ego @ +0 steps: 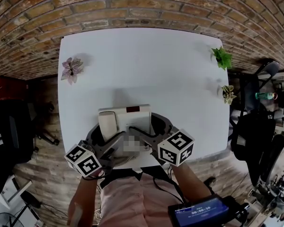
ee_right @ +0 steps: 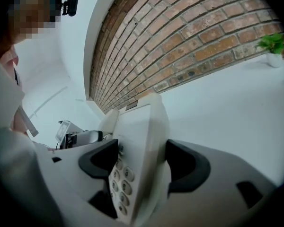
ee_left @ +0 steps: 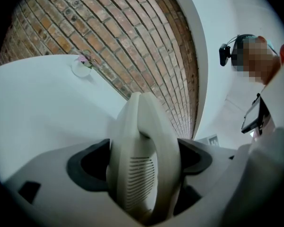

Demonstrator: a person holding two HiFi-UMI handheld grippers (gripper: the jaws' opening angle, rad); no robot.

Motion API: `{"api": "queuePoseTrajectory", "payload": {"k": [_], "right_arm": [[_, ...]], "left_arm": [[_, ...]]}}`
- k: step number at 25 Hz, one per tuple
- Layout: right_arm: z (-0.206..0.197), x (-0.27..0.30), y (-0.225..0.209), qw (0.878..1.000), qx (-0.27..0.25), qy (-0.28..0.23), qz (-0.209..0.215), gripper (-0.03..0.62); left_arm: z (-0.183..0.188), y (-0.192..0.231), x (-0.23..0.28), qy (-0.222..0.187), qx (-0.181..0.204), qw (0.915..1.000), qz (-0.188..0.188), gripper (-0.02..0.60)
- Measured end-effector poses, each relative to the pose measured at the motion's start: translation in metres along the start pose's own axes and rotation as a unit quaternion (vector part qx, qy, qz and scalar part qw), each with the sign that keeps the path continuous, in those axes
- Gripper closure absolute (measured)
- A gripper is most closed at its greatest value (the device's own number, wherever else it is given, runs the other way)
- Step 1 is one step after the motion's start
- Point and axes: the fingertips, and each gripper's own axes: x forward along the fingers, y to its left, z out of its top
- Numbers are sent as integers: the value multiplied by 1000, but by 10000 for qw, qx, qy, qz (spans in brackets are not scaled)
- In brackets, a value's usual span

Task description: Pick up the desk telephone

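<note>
The cream desk telephone (ego: pixel 126 118) is at the near edge of the white table (ego: pixel 146 65), its handset (ego: pixel 107 125) on its left side. My left gripper (ego: pixel 109 144) comes in from the near side and is shut on the handset end. In the left gripper view the rounded handset (ee_left: pixel 142 145) fills the gap of the left gripper (ee_left: pixel 143 167), both black pads against it. My right gripper (ego: pixel 149 139) is shut on the keypad side. In the right gripper view the telephone body (ee_right: pixel 139 126) stands edge-on in the right gripper (ee_right: pixel 142 162), keys facing the left pad.
A pink flower (ego: pixel 72 69) stands at the table's far left corner, and two small green plants (ego: pixel 221 56) (ego: pixel 228 93) along its right edge. A brick wall (ego: pixel 146 4) runs behind the table. Dark office chairs (ego: pixel 9 131) stand on the floor at both sides.
</note>
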Motion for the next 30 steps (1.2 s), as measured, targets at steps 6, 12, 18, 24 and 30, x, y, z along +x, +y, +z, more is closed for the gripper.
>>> {"api": "queuePoseTrajectory", "payload": {"k": [6,12,18,24,30], "right_arm": [[3,-5,7,9998,-156,-62,-68,264],[15,-16,14,9994,-224,-236,-87,264],[36,-31,26,9984,-350,-433,-83,264],[52,-46,41,9975,-431,-548,-75,263],[65,-64,52,9966,-493,-658,-97,261]], "left_arm": [[0,-6,-4,46,118,9999,1,147],[9,-21,-6,-86,173,9998,-28,147],[26,-44,-9,-184,389,9990,-93,147],[39,-67,-17,-265,531,9982,-104,146],[48,-91,-20,-316,698,9970,-139,146]]}}
